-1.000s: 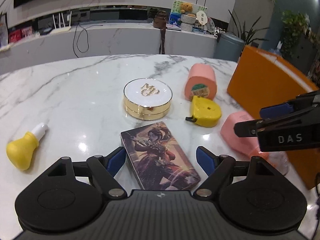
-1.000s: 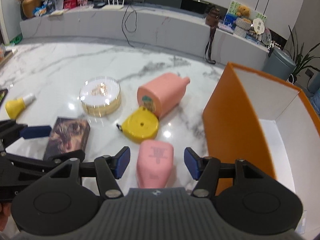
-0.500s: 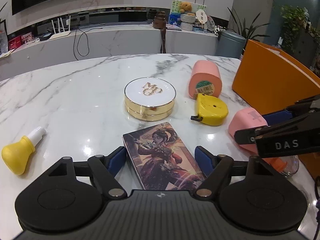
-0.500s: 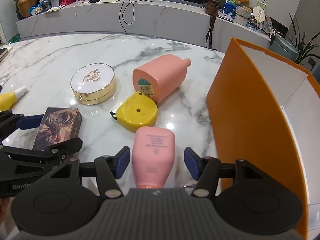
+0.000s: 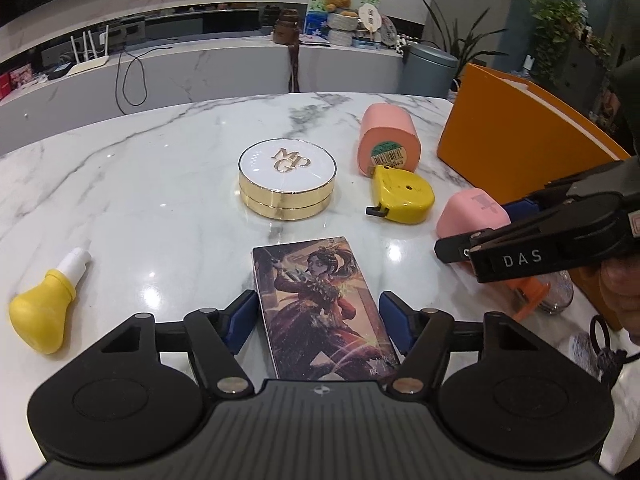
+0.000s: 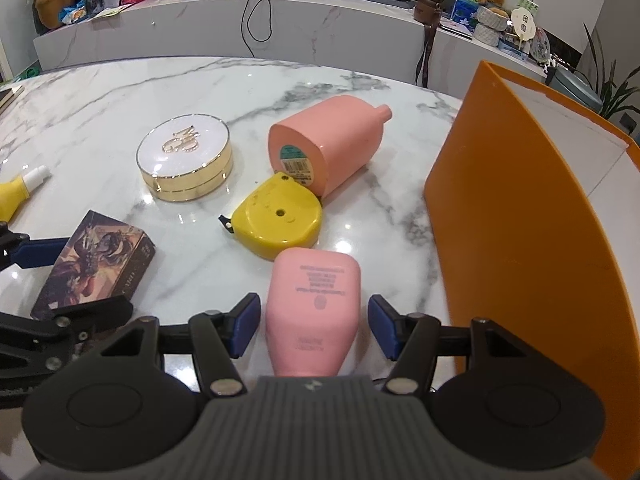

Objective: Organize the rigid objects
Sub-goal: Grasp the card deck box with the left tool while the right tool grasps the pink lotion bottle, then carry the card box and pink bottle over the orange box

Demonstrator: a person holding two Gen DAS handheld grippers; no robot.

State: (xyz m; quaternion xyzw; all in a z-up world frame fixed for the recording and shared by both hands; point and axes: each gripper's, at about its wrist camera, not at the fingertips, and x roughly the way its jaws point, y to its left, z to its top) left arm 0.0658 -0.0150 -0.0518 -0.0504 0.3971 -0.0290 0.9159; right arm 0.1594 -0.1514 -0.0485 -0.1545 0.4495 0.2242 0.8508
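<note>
My left gripper (image 5: 318, 322) is open, its blue pads on either side of an illustrated card box (image 5: 322, 312) that lies flat on the marble table; the box also shows in the right wrist view (image 6: 96, 260). My right gripper (image 6: 314, 326) is open around a small pink tube (image 6: 314, 312) that lies on the table, pads a little apart from its sides. The tube (image 5: 468, 216) and the right gripper (image 5: 512, 240) show at the right of the left wrist view.
An orange box (image 6: 516, 220) with a white inside stands at the right. A yellow tape measure (image 6: 280, 222), a large pink bottle (image 6: 328, 144) on its side, a gold compact (image 6: 186, 158) and a yellow dropper bottle (image 5: 44, 300) lie on the table.
Both grippers have moved forward and lower: the card box now sits deeper between the left pads, the pink tube deeper between the right pads. The jaws have stayed open.
</note>
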